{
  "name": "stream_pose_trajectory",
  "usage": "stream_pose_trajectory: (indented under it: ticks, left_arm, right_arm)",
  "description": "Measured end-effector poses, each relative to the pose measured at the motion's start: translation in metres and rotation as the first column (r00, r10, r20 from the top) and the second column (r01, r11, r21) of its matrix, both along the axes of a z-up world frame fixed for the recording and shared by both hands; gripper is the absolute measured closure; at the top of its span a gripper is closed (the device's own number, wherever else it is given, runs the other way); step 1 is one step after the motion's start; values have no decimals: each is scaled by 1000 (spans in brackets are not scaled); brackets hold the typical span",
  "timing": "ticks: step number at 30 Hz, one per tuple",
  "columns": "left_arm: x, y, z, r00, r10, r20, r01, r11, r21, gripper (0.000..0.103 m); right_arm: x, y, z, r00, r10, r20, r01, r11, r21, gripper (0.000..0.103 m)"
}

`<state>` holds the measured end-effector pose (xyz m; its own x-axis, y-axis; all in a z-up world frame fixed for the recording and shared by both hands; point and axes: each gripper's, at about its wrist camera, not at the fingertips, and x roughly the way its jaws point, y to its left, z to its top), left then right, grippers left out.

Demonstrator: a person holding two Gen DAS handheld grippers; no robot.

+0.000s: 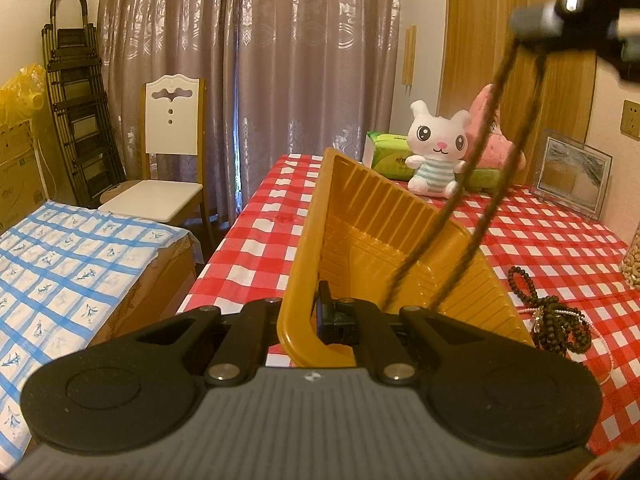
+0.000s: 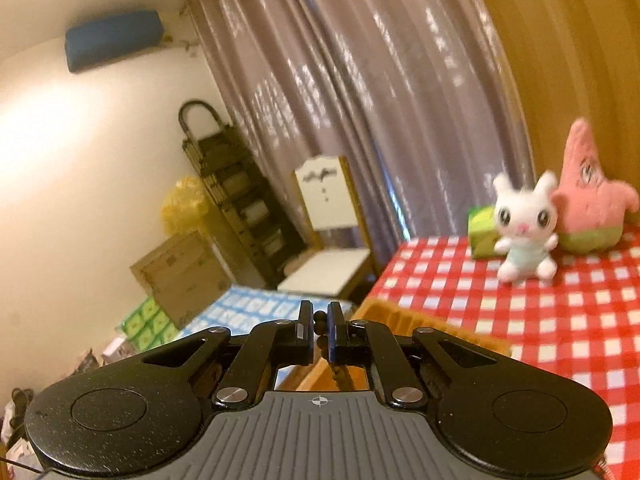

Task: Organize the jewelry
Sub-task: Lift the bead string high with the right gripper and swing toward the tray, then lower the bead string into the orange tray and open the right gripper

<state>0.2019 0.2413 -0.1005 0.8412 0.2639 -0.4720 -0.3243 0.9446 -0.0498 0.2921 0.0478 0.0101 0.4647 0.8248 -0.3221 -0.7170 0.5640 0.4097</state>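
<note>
My left gripper (image 1: 308, 308) is shut on the near wall of a ribbed yellow tray (image 1: 380, 208), which stands tilted up on the red-checked table (image 1: 260, 232). At the top right of the left wrist view, blurred, my right gripper (image 1: 536, 24) is shut on a long dark bead necklace (image 1: 478, 236). Its loop hangs down into the tray. In the right wrist view dark beads (image 2: 320, 340) show between the closed fingers of the right gripper (image 2: 320, 332), above the tray's edge (image 2: 420, 328). A pile of more dark beads (image 1: 560, 324) with a pearl strand (image 1: 604, 360) lies right of the tray.
A white plush rabbit (image 1: 436, 152), a pink plush (image 1: 496, 148), a green tissue pack (image 1: 388, 156) and a picture frame (image 1: 572, 176) stand at the table's back. A jar (image 1: 632, 260) is at the right edge. A chair (image 1: 168, 160) and a blue-checked surface (image 1: 72, 272) lie left.
</note>
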Motion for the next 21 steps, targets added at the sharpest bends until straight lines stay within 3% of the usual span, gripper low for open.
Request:
stream_pose_trajectory:
  ticks: [12, 18, 21]
  left_arm:
    - [-2, 2, 1, 1000, -1, -9, 0, 1000, -6, 98]
    - [-2, 3, 0, 1000, 4, -16, -4, 1000, -7, 98]
    - [-1, 3, -1, 1000, 12, -19, -12, 1000, -9, 98]
  right_arm:
    - [6, 17, -108, 978, -5, -211, -47, 969, -243, 97]
    - [6, 26, -120, 977, -11, -215, -48, 962, -270, 97]
    - [6, 28, -115, 981, -10, -194, -37, 971, -234, 97]
